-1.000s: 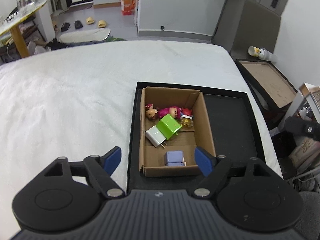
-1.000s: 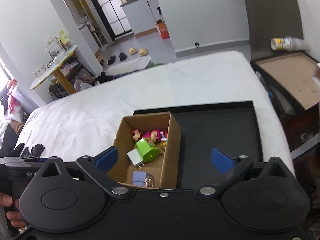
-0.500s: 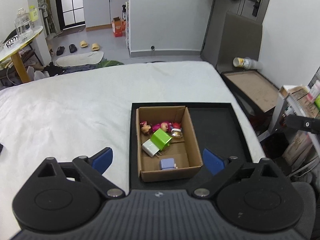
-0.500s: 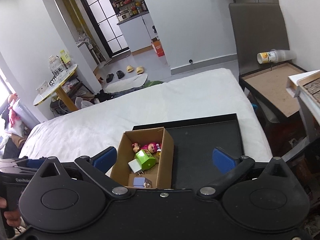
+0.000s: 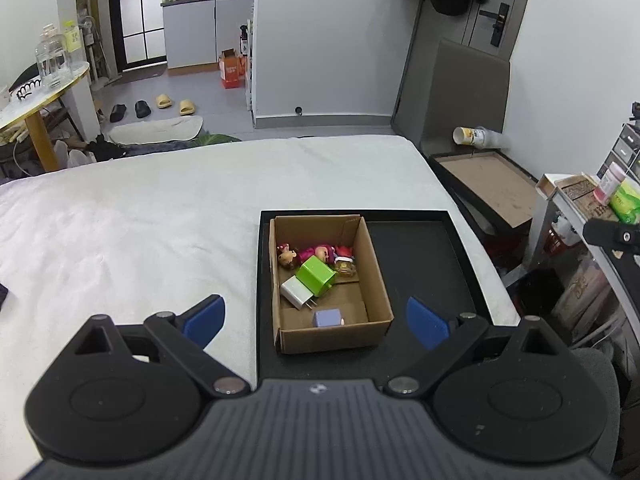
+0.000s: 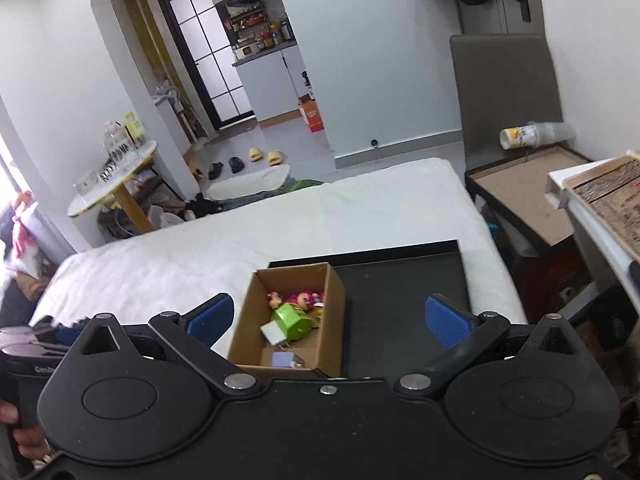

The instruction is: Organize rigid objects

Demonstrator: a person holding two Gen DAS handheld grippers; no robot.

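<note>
An open cardboard box (image 5: 378,272) (image 6: 244,320) sits in the left half of a black tray (image 5: 424,256) (image 6: 400,280) on the white bed. Inside lie a green charger (image 5: 316,276) (image 6: 291,320), a white plug (image 5: 296,292) (image 6: 274,333), a lilac cube (image 5: 328,317) (image 6: 283,359), small dolls (image 5: 308,255) (image 6: 298,299) and a tiny jar (image 5: 345,266). My left gripper (image 5: 316,322) hangs open above and short of the box, with nothing between its blue pads. The right gripper (image 6: 328,318) is open too, higher up and empty.
The white bed (image 5: 140,220) stretches left and back. A brown-topped side table (image 5: 492,184) with a tipped cup (image 5: 474,136) stands right of it, and a cluttered shelf (image 5: 592,196) is at far right. A hand (image 6: 22,436) grips the left gripper's handle.
Both grippers have pulled back and risen, so the box looks smaller and farther. The left jaws opened wider early on, leaving the lilac cube lying in the box.
</note>
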